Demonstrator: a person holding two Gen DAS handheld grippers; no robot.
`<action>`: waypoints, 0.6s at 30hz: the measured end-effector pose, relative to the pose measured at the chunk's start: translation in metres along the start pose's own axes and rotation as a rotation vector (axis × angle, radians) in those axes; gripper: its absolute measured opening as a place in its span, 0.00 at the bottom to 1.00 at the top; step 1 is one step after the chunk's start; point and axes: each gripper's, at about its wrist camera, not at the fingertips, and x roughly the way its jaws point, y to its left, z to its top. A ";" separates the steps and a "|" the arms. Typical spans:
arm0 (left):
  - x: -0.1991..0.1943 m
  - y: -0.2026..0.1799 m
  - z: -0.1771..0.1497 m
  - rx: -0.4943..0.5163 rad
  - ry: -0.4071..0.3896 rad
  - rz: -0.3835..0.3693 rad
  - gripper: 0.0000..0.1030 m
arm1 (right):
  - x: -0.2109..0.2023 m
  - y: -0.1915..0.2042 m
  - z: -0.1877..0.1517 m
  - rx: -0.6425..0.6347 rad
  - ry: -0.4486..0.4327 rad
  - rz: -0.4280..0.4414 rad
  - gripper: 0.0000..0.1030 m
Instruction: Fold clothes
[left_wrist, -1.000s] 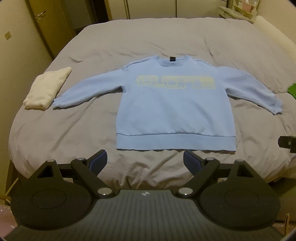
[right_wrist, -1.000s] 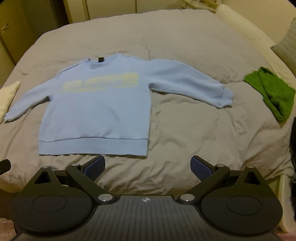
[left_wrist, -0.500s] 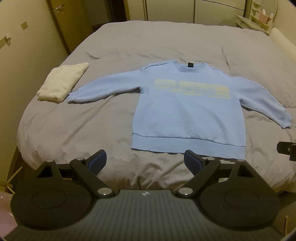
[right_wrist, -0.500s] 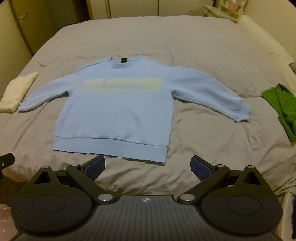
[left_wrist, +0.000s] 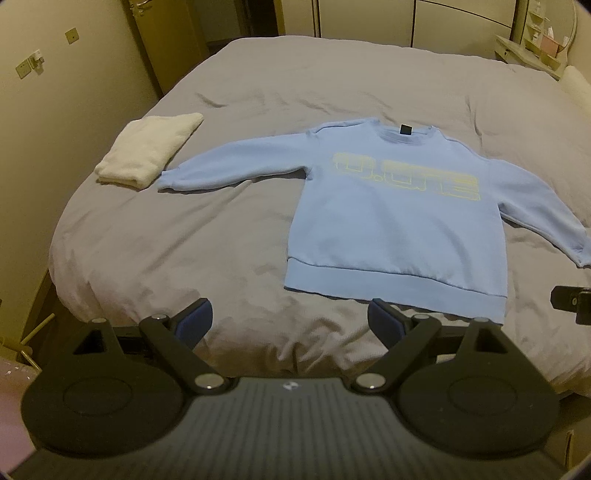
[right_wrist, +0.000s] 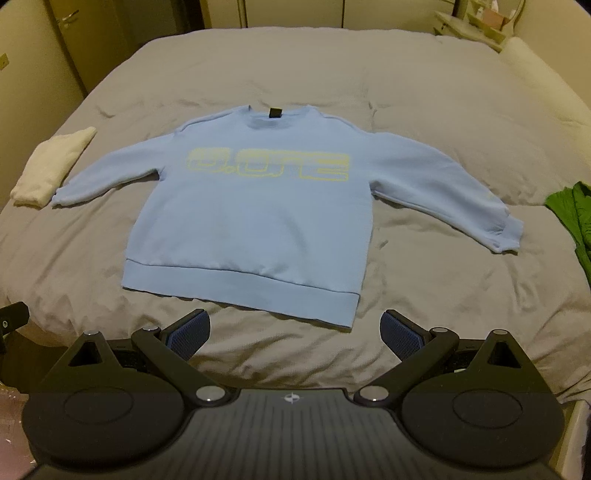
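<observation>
A light blue sweatshirt (left_wrist: 399, 229) (right_wrist: 251, 221) with pale yellow lettering lies flat and face up on the grey bed (left_wrist: 192, 236) (right_wrist: 424, 295), both sleeves spread out to the sides. My left gripper (left_wrist: 290, 326) hangs open near the bed's front edge, short of the hem and left of the body. In the right wrist view my right gripper (right_wrist: 295, 334) is open too, just short of the hem's right part. Neither gripper touches the cloth.
A folded cream towel (left_wrist: 147, 151) (right_wrist: 51, 166) rests by the left sleeve's cuff. A crumpled green garment (right_wrist: 572, 218) lies at the bed's right edge. Walls, a door and cupboards ring the bed; a shelf (left_wrist: 532, 55) stands far right.
Both views have swung left: the sweatshirt has shifted to the right in each frame, and the green garment has slid toward the right edge. Both grippers stay open.
</observation>
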 end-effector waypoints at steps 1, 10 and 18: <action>0.001 0.000 0.001 0.001 0.000 -0.001 0.87 | 0.001 0.000 0.001 0.002 0.001 -0.001 0.98; 0.020 -0.007 0.021 0.029 0.011 -0.033 0.87 | 0.013 -0.006 0.015 0.036 0.011 -0.021 0.98; 0.076 -0.014 0.066 0.050 0.045 -0.091 0.87 | 0.051 -0.015 0.051 0.108 0.046 -0.046 0.98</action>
